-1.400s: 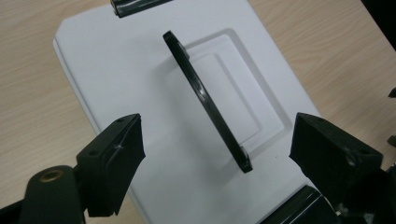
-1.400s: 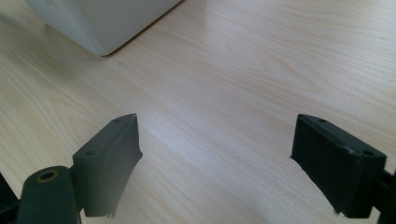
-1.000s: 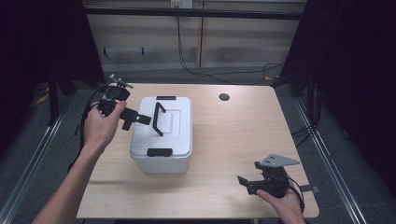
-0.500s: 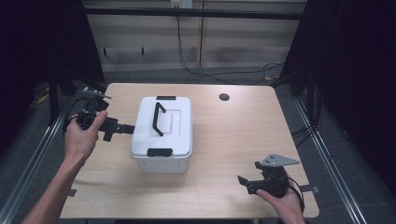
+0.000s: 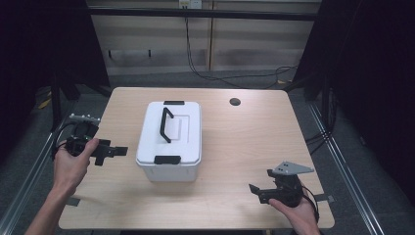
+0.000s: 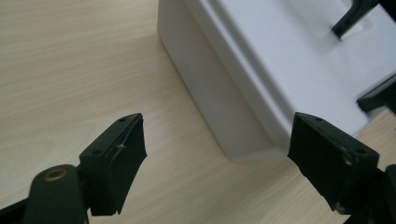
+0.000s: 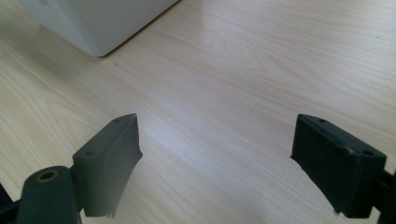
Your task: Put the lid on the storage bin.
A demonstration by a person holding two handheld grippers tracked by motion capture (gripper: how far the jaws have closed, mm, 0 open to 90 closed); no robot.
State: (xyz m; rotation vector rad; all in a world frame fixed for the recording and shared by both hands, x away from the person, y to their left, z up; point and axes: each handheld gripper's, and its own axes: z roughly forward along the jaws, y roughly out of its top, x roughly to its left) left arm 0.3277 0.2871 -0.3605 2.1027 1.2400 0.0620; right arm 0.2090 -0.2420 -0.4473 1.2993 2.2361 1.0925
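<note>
The white box (image 5: 170,142) sits a little left of the middle of the counter (image 5: 254,142), lid on, with its black handle (image 5: 166,124) lying along the top and a black latch (image 5: 167,159) at the near end, another (image 5: 174,103) at the far end. It stands square and upright, nothing gripping it.

Out to its left, the left tool (image 5: 115,152) hangs just beside the box's near left side, apart from it, pointing in toward the wall. In the left gripper view its jaws are spread wide with only bare wood and the box's lower corner (image 6: 243,140) between them; they hold nothing. The left hand (image 5: 73,164) wraps the tool's body near the counter's left edge.

Over at the near right corner, the right tool (image 5: 255,190) sits low over the counter, well apart from the box, with the grey three-cornered plate (image 5: 292,169) on top and the right hand (image 5: 296,213) behind it. The right gripper view shows its jaws wide apart too, empty, plain wood between them and a corner of the box (image 7: 93,23) at the upper left.

At the far side of the counter, a round dark hole (image 5: 235,102) lies beyond the box to the right.
</note>
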